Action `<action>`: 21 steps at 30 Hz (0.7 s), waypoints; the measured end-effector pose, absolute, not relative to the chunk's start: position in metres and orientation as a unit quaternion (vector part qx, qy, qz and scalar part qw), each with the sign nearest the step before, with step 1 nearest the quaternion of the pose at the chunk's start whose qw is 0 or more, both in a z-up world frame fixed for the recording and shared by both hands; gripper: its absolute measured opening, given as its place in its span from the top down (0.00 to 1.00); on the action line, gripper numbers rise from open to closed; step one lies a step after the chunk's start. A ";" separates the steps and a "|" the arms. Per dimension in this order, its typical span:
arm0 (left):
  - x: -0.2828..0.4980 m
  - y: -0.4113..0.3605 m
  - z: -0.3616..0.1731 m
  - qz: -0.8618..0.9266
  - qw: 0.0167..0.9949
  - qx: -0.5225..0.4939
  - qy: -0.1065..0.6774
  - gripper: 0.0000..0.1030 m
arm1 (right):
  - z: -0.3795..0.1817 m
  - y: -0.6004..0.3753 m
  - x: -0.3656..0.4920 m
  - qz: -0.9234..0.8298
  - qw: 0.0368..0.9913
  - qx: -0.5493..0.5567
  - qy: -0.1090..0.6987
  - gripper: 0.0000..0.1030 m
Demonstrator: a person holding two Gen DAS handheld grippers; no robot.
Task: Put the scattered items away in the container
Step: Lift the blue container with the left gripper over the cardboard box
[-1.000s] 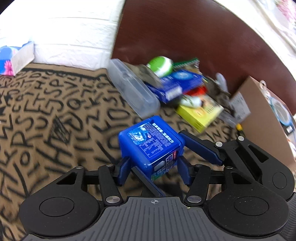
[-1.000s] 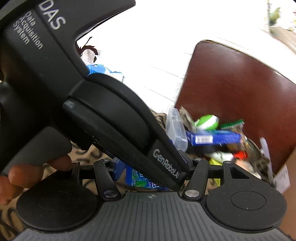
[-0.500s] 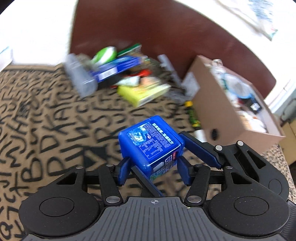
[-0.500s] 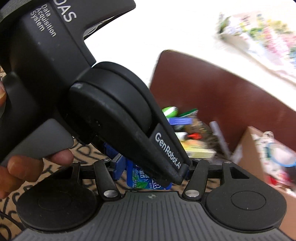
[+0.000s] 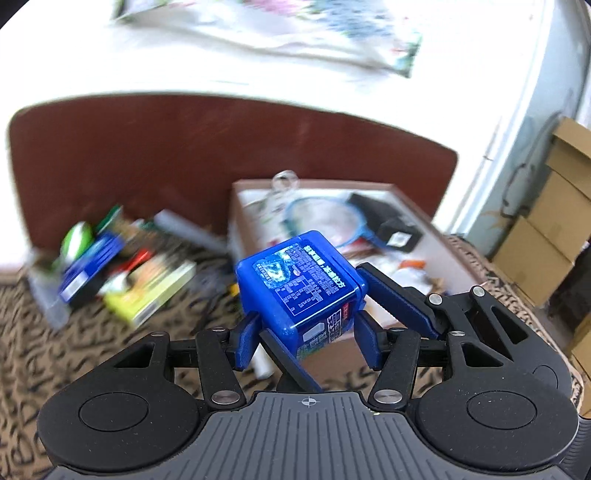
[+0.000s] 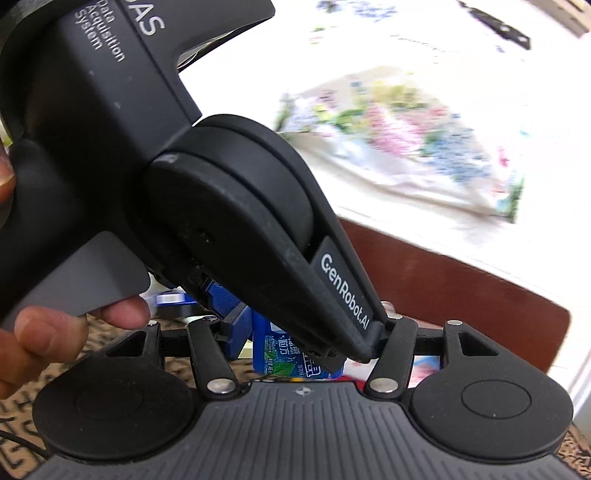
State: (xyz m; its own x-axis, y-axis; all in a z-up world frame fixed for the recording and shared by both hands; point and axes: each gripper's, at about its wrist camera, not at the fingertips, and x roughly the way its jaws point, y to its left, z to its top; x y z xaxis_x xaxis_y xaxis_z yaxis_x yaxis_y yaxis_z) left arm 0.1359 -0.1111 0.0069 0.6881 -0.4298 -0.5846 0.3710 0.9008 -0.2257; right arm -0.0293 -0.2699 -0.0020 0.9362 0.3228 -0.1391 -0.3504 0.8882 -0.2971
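Blue box (image 5: pixel 301 284) in left claw (image 5: pixel 303 332), pile (image 5: pixel 122 266) blurred

A: What lies under everything?

B: A brown cloth printed with black letters (image 5: pixel 48 350).

A: And behind it?

B: A dark reddish-brown curved headboard (image 5: pixel 192 147), set against a white wall (image 5: pixel 92 62). A floral fabric (image 5: pixel 288 33) hangs on that wall, blurred; from the right wrist view it shows pink and blue blossoms.

A: Anything off to the right?

B: Stacked cardboard cartons (image 5: pixel 554 218), beside a pale door frame (image 5: pixel 517 122).
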 end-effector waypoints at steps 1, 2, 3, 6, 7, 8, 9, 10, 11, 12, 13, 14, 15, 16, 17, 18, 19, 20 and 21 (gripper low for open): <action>0.139 -0.119 0.009 -0.225 0.917 -0.041 0.328 0.43 | 0.000 -0.276 -0.028 0.165 0.973 -0.158 0.041 0.38; 0.143 -0.127 0.011 -0.231 0.915 -0.038 0.327 0.43 | 0.002 -0.282 -0.026 0.158 0.974 -0.156 0.040 0.38; 0.147 -0.135 0.012 -0.238 0.914 -0.035 0.328 0.43 | 0.002 -0.288 -0.024 0.149 0.976 -0.153 0.040 0.38; 0.159 -0.155 0.007 -0.254 0.908 -0.028 0.333 0.43 | 0.001 -0.304 -0.018 0.130 0.980 -0.145 0.048 0.38; 0.163 -0.161 0.004 -0.258 0.905 -0.027 0.337 0.43 | -0.001 -0.309 -0.015 0.126 0.980 -0.143 0.052 0.38; 0.168 -0.166 0.001 -0.262 0.902 -0.026 0.342 0.43 | -0.003 -0.313 -0.013 0.122 0.981 -0.140 0.057 0.38; 0.172 -0.170 -0.003 -0.265 0.899 -0.026 0.347 0.43 | -0.006 -0.317 -0.010 0.118 0.981 -0.139 0.063 0.38; 0.177 -0.173 -0.007 -0.268 0.897 -0.027 0.351 0.43 | -0.008 -0.320 -0.008 0.116 0.981 -0.138 0.068 0.38; 0.181 -0.175 -0.011 -0.271 0.894 -0.027 0.355 0.43 | -0.011 -0.322 -0.005 0.113 0.981 -0.136 0.073 0.38; 0.185 -0.177 -0.015 -0.272 0.892 -0.026 0.360 0.43 | -0.013 -0.324 -0.003 0.112 0.981 -0.135 0.078 0.38; 0.189 -0.179 -0.019 -0.273 0.890 -0.026 0.363 0.43 | -0.015 -0.326 -0.001 0.111 0.981 -0.133 0.082 0.38; 0.193 -0.181 -0.022 -0.274 0.889 -0.026 0.367 0.43 | -0.017 -0.327 0.002 0.111 0.981 -0.131 0.086 0.38; 0.196 -0.181 -0.025 -0.274 0.887 -0.026 0.370 0.43 | -0.018 -0.328 0.003 0.111 0.981 -0.130 0.089 0.38; 0.200 -0.181 -0.027 -0.274 0.886 -0.026 0.373 0.43 | -0.020 -0.329 0.005 0.112 0.981 -0.128 0.092 0.38; 0.203 -0.180 -0.029 -0.275 0.885 -0.026 0.375 0.43 | -0.021 -0.330 0.007 0.114 0.981 -0.126 0.093 0.38; 0.206 -0.180 -0.031 -0.275 0.884 -0.027 0.377 0.42 | -0.023 -0.331 0.008 0.116 0.981 -0.121 0.095 0.38; 0.210 -0.179 -0.032 -0.277 0.882 -0.030 0.380 0.33 | -0.024 -0.332 0.009 0.119 0.981 -0.119 0.096 0.37; 0.212 -0.177 -0.033 -0.277 0.882 -0.035 0.380 0.28 | -0.025 -0.332 0.010 0.122 0.980 -0.118 0.100 0.37; 0.213 -0.175 -0.033 -0.275 0.883 -0.041 0.377 0.18 | -0.027 -0.334 0.011 0.126 0.980 -0.114 0.103 0.31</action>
